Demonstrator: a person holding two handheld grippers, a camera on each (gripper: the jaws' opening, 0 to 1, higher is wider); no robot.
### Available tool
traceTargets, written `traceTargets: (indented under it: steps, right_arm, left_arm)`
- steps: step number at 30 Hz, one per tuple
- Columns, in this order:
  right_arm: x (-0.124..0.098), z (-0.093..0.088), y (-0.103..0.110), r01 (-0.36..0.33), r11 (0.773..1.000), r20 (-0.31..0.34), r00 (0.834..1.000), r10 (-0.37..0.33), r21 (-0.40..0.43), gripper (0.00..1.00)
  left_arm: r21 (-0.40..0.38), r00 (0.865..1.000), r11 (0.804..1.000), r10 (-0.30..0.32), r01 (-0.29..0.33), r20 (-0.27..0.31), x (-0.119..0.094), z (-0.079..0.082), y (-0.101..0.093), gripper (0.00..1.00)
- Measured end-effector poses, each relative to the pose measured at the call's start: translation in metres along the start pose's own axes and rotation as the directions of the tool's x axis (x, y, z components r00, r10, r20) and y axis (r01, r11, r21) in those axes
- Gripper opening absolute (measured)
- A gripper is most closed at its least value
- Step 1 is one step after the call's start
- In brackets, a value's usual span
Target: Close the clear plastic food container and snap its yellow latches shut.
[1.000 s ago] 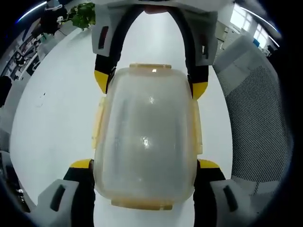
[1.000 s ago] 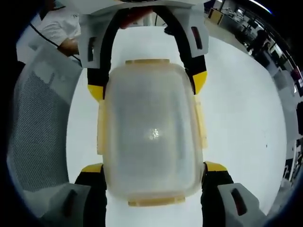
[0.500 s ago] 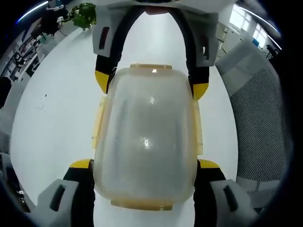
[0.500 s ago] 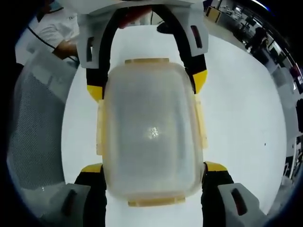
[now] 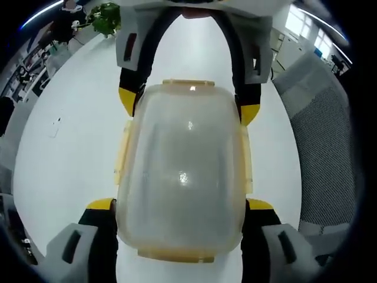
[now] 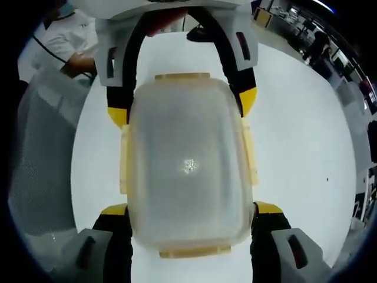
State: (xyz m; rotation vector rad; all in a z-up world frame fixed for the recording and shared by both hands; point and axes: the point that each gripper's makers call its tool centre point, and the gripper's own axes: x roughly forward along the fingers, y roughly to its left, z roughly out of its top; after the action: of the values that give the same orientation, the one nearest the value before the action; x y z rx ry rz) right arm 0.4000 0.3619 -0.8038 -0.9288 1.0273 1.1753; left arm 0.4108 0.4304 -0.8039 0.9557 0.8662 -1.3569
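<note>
**A:** so what's seen closest in the left gripper view?

**B:** the left gripper (image 5: 182, 215), its yellow-tipped fingers (image 5: 101, 206) spread wide and set against both sides of the near end of the clear container (image 5: 182, 171). The lid is seated on top, and the yellow latches (image 5: 122, 154) are seen along the long sides and at both ends. Whether they're snapped can't be told

**A:** and the right gripper view?

**B:** same deal. The right gripper (image 6: 187, 215) is held wide too, its fingers (image 6: 268, 209) pressed to the container (image 6: 187, 168) at the opposite end, so it's gripped from both ends. Past it the other gripper's yellow tips are seen at the far corners

**A:** further back?

**B:** a white tabletop (image 5: 70, 147) under it all, a grey mesh chair (image 5: 327, 147) beside it, a green plant (image 5: 106, 17) far off, and a person's sleeve (image 6: 65, 35) is caught in the right gripper view
</note>
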Motion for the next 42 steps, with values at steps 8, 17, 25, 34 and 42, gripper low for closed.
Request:
traceTargets:
  steps: [8,17,25,34,42]
  right_arm:
    - [0.000,0.001,-0.007,0.002,1.000,0.009,1.000,-0.002,0.004,0.84]
    - [0.001,0.002,-0.016,0.005,1.000,0.012,1.000,-0.005,0.011,0.84]
    - [0.002,0.005,-0.027,0.010,1.000,0.015,1.000,-0.010,0.018,0.84]
    - [0.003,0.006,-0.039,0.014,1.000,0.004,1.000,-0.014,0.017,0.84]
    - [0.003,0.007,-0.051,0.018,1.000,0.021,1.000,-0.018,0.020,0.84]
  left_arm:
    - [0.005,1.000,1.000,-0.002,0.002,-0.010,0.000,-0.001,0.008,0.87]
    - [0.009,1.000,1.000,-0.002,0.002,-0.013,0.001,0.000,0.017,0.88]
    - [0.015,1.000,1.000,-0.002,0.002,-0.028,0.002,-0.002,0.028,0.88]
    - [0.012,1.000,1.000,0.005,-0.005,-0.023,0.003,-0.001,0.040,0.88]
    - [0.009,1.000,1.000,0.009,-0.009,-0.026,0.004,-0.002,0.052,0.89]
